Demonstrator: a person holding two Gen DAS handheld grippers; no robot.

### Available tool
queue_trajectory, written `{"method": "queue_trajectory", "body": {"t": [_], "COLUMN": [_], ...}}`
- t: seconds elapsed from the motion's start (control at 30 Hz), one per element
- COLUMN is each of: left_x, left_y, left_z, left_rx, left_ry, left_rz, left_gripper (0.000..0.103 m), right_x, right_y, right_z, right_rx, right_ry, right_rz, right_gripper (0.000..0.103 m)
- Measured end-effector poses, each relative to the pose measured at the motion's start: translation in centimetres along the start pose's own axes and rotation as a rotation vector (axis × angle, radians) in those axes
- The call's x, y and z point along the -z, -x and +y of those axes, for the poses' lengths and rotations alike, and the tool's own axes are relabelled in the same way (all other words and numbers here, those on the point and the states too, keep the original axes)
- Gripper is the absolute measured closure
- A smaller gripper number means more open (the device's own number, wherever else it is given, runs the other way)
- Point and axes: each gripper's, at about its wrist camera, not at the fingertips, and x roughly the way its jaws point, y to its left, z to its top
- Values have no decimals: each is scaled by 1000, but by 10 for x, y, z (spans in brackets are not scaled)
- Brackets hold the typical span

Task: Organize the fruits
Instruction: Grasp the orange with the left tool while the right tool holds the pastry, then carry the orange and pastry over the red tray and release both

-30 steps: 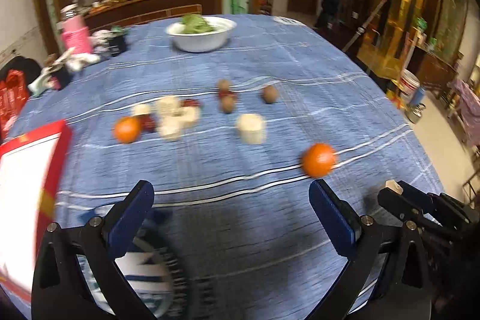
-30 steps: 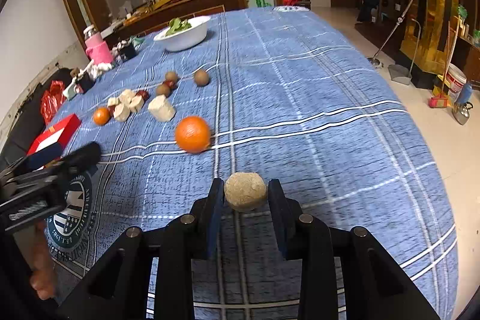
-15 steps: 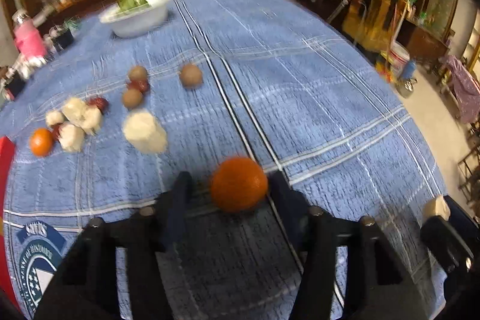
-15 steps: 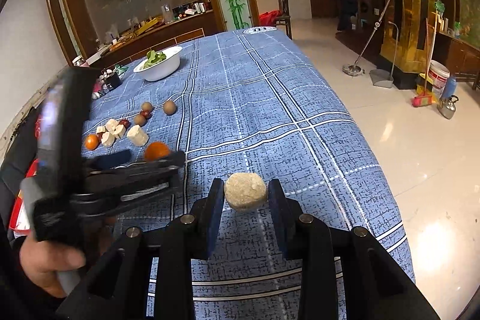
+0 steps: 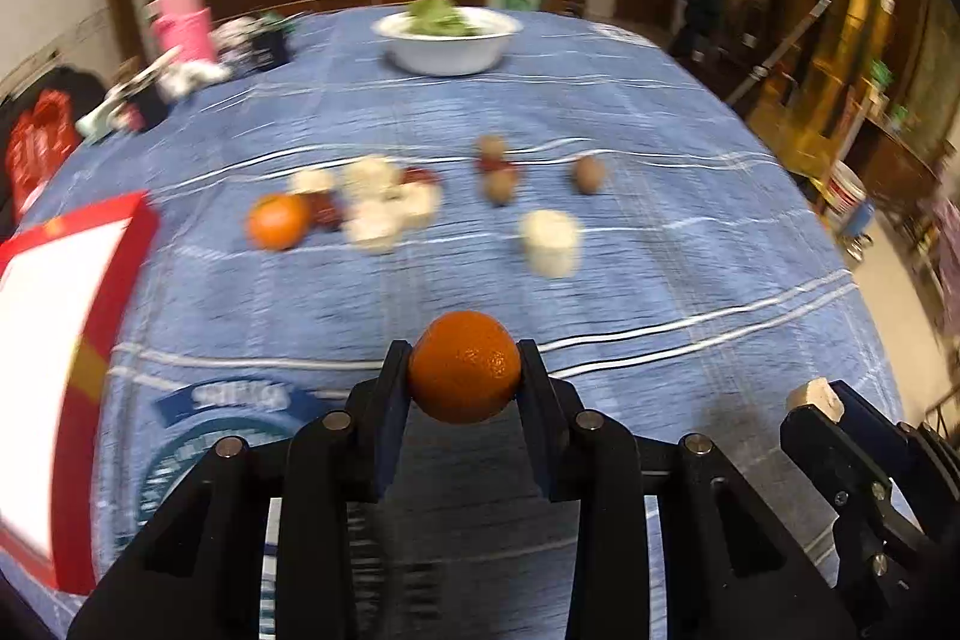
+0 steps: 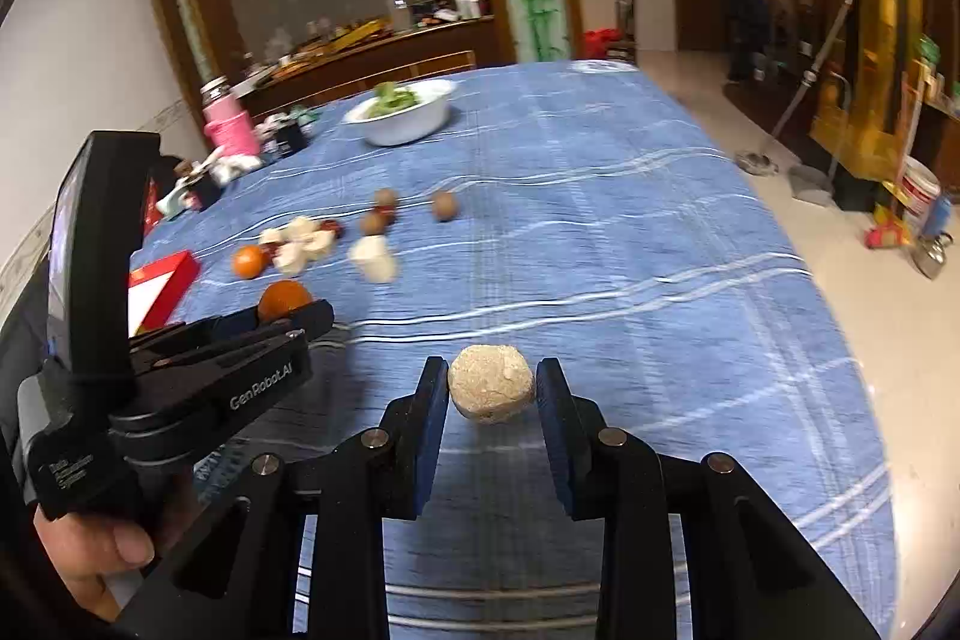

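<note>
My left gripper [image 5: 465, 367] is shut on an orange [image 5: 465, 366] and holds it above the blue tablecloth; it also shows in the right wrist view [image 6: 282, 301]. My right gripper [image 6: 491, 391] is shut on a round beige fruit [image 6: 491, 383], also seen in the left wrist view [image 5: 815, 396]. On the table lie a second orange [image 5: 277, 221], several pale fruit chunks [image 5: 384, 205], a pale cylinder chunk [image 5: 549, 235], small red fruits [image 5: 327, 211] and three small brown round fruits [image 5: 588, 174].
A white bowl of greens [image 5: 447, 34] stands at the table's far end. A red and white box [image 5: 54, 316] lies at the left edge. A pink bottle [image 5: 183, 16] and clutter sit far left. The table's right edge drops to the floor [image 6: 870, 280].
My left gripper moved over the nearer orange, closed on it and lifted it, swinging back left. My right gripper keeps holding the beige fruit.
</note>
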Motion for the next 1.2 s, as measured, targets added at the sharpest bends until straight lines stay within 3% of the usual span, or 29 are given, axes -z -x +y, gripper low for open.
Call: {"method": "queue_trajectory", "body": {"t": [0.23, 0.5, 1.2], "left_x": [9, 21, 60], "left_y": [4, 17, 43], "left_z": [55, 82, 128], "left_rx": [-46, -63, -159], "left_ry": [92, 123, 148], "left_rz": [2, -22, -8], "left_gripper": [71, 71, 71], "right_x": [1, 1, -1], "right_y": [-25, -40, -40], "right_z": [51, 84, 105], "right_rx": [-43, -54, -116], "right_ry": [52, 82, 112], "right_rz": [18, 28, 36], "right_gripper": [72, 72, 72]}}
